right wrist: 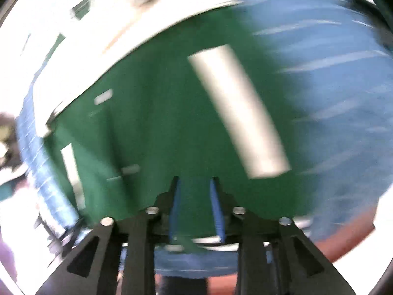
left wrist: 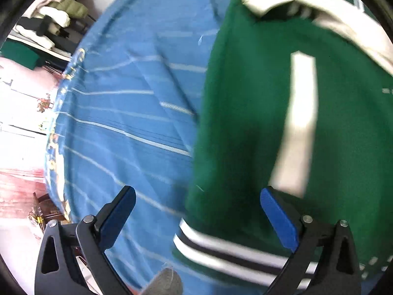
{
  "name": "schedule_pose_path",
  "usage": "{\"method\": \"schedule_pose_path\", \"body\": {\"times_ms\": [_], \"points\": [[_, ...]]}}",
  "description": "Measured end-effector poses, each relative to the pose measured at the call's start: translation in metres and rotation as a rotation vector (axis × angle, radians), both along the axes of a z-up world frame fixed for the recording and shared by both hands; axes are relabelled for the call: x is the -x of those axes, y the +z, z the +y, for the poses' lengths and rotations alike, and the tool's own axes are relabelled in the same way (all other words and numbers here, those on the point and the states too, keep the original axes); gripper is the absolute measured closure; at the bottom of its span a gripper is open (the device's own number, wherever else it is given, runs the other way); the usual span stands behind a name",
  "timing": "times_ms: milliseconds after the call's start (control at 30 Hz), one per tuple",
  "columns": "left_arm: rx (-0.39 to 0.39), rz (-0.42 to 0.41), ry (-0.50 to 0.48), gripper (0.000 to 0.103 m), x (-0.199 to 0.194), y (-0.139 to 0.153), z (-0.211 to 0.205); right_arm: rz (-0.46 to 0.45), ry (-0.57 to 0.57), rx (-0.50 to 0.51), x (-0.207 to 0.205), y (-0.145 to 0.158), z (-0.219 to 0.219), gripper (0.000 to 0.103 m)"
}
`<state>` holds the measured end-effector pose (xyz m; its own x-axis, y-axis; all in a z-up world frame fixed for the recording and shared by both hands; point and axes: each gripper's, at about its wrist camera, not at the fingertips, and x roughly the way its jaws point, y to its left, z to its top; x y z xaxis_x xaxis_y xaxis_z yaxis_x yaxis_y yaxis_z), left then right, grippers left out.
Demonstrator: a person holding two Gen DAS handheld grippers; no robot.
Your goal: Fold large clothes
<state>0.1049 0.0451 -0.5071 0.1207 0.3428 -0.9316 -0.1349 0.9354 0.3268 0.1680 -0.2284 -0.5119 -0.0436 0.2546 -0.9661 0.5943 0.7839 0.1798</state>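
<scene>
The left gripper's [left wrist: 197, 217] fingers stand wide apart over the jacket's [left wrist: 245, 123] striped hem, ready to take it. The right gripper's [right wrist: 196, 209] fingers are slightly parted above the green cloth, gripping nothing, on the blue sheet [left wrist: 127, 113].

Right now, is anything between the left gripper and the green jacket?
Nothing visible. The left gripper hangs open right over the green jacket, whose striped hem lies between its fingers on the blue striped sheet.

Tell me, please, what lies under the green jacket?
Under the green jacket lies a blue striped sheet, which shows beside the jacket on one side. What the jacket itself covers cannot be seen.
</scene>
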Motion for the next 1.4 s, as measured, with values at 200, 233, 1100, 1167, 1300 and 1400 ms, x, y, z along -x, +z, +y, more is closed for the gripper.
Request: {"method": "schedule_pose_path", "body": {"times_ms": [200, 233, 1100, 1167, 1300, 1400], "points": [[0.033, -0.007, 0.004, 0.000, 0.029, 0.033, -0.101, 0.077, -0.012, -0.172, 0.052, -0.040, -0.048, 0.073], [0.049, 0.006, 0.016, 0.000, 0.035, 0.032, -0.125, 0.076, 0.011, -0.192, 0.053, -0.047, -0.048, 0.076], [-0.250, 0.087, 0.062, 0.000, 0.021, -0.052, -0.234, -0.163, 0.312, -0.174, -0.176, -0.103, -0.053, 0.099], [-0.240, 0.088, 0.073, 0.000, 0.022, -0.054, -0.236, -0.166, 0.310, -0.183, -0.176, -0.103, -0.051, 0.099], [-0.236, 0.085, 0.083, 0.000, 0.023, -0.052, -0.239, -0.122, 0.344, -0.182, -0.185, -0.106, -0.034, 0.097], [-0.254, 0.088, 0.077, 0.000, 0.022, -0.042, -0.241, -0.103, 0.378, -0.177, -0.191, -0.100, -0.041, 0.082]]}}
